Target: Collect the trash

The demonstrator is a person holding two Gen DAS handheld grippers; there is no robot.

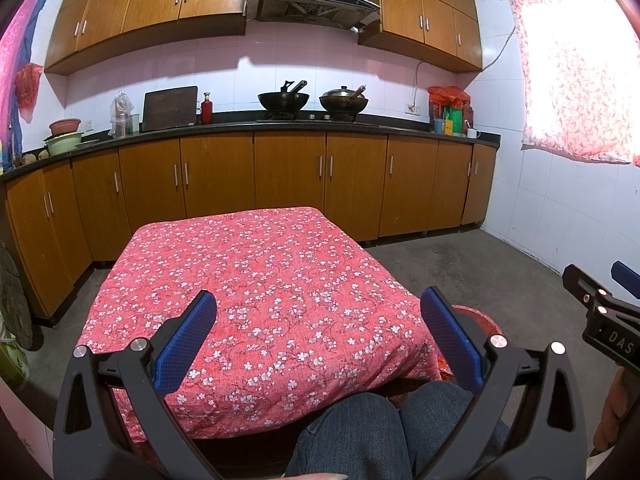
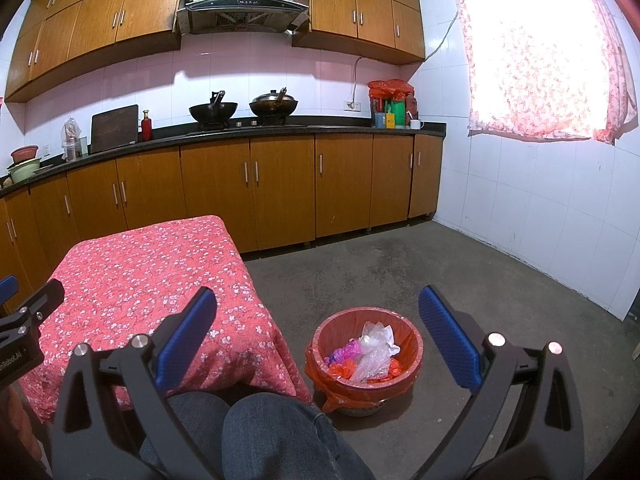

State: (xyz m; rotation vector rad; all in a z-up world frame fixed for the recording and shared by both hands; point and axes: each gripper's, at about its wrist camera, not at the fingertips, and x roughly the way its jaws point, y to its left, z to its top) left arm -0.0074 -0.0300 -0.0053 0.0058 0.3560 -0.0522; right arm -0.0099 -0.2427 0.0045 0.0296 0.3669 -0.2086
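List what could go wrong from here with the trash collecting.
1. The bin already holds crumpled plastic bags up near its rim, so more trash dropped in may spill onto the floor.
2. The bin stands close to the table's hanging floral cloth and the person's knees; a careless swing could snag the cloth or knock the bin.
3. Both the left claw and right claw are open and empty, and no trash shows on the table.

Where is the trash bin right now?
In the right wrist view, the trash bin sits on the floor, just right of the table.
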